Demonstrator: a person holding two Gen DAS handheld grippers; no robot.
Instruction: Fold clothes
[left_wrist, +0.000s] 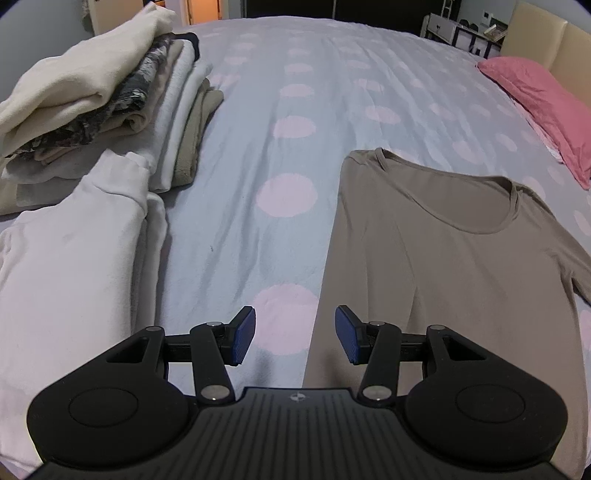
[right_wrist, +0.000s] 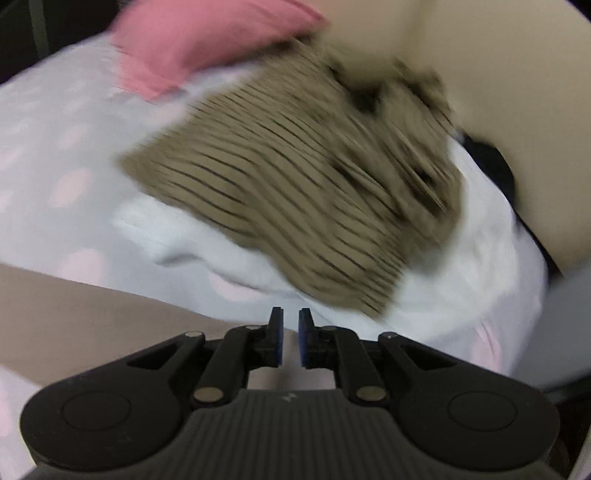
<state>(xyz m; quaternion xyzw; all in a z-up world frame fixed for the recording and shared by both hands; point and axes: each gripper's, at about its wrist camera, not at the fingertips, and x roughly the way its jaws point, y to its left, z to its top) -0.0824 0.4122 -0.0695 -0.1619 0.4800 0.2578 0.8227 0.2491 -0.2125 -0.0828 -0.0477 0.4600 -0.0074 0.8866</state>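
Note:
A taupe T-shirt (left_wrist: 443, 280) lies flat on the bed, neckline away from me, its left edge running straight. My left gripper (left_wrist: 295, 334) hovers open over that left edge near the hem, holding nothing between its blue pads (left_wrist: 243, 334). In the blurred right wrist view, my right gripper (right_wrist: 291, 319) is nearly closed with only a thin slit between the pads and nothing in it. A strip of the taupe shirt (right_wrist: 81, 306) lies just left of it. Beyond lies a crumpled tan striped garment (right_wrist: 295, 199) on a white one (right_wrist: 461, 288).
A stack of folded clothes (left_wrist: 110, 99) and a folded white sweater (left_wrist: 74, 266) sit at the left on the dotted blue-grey bedsheet (left_wrist: 280, 129). A pink pillow (left_wrist: 535, 99) and a beige headboard (right_wrist: 517, 92) are at the right.

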